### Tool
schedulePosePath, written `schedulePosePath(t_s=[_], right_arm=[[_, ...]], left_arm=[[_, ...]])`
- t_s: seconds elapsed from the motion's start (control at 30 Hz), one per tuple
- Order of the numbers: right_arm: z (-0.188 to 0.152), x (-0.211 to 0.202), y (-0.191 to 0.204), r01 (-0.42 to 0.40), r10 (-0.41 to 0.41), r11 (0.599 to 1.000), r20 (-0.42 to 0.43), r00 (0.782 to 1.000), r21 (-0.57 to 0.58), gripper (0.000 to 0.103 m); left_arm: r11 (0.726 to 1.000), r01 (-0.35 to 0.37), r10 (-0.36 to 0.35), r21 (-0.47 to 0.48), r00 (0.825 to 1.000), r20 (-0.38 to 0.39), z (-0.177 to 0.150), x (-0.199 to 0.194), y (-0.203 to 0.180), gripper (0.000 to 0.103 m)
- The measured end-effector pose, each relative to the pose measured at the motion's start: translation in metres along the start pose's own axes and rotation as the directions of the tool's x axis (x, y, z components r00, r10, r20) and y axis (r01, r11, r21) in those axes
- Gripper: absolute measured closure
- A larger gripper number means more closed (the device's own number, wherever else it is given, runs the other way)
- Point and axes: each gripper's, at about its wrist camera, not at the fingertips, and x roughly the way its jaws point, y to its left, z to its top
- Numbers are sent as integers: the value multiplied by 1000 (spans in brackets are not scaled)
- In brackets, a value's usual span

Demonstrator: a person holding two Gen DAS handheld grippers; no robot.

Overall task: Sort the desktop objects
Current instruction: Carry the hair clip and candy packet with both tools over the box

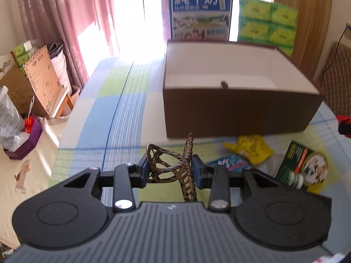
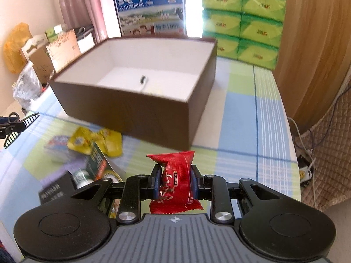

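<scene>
Brown box (image 1: 237, 114) sits dead ahead of both grippers on the plaid tablecloth (image 1: 122, 109), toward the far edge, open top, white inside, nearly bare; one small dark item (image 2: 143, 79) on its floor, can't tell what.

Left gripper (image 1: 170, 171): pads clamped on a tortoiseshell hair clip (image 1: 175, 164), clip's long arm sticking forward toward the box's near wall. Right gripper (image 2: 175, 183): pads clamped on a red snack packet (image 2: 175, 175), packet upright, top end sticking out past the fingertips, bottom edge hanging behind them. Both loads look clear of the cloth.

Key relation: box opening lies forward and above the jaw line for both hands; near wall is the thing to clear. Left hand faces the box's left front corner, right hand its right front corner. Neither is obviously nearer, I'd guess roughly equal.

Still on the cloth between the hands, at the near edge in front of the box: yellow packet (image 1: 250, 151), blue-white pack (image 2: 58, 145), green medicine box (image 1: 305, 168), dark box (image 2: 54, 188). None block a straight lift-and-forward path.

Behind the box: milk carton case (image 2: 151, 8) and green tissue packs (image 2: 243, 24). Overshoot risk only.
</scene>
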Motion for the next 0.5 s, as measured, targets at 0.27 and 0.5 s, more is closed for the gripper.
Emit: schedulePosePath(t_s=[0.27,0.5], right_arm=[[32,-6,16,-27,29,999,41,999,-37,79],[60,-3,27,-40,45,997,69,997,-69,79]], left_arm=[[1000,30,-30,4,997,75,31,-9,0,69],[998,57,-60,25,989,138,64,-6,-5,69]])
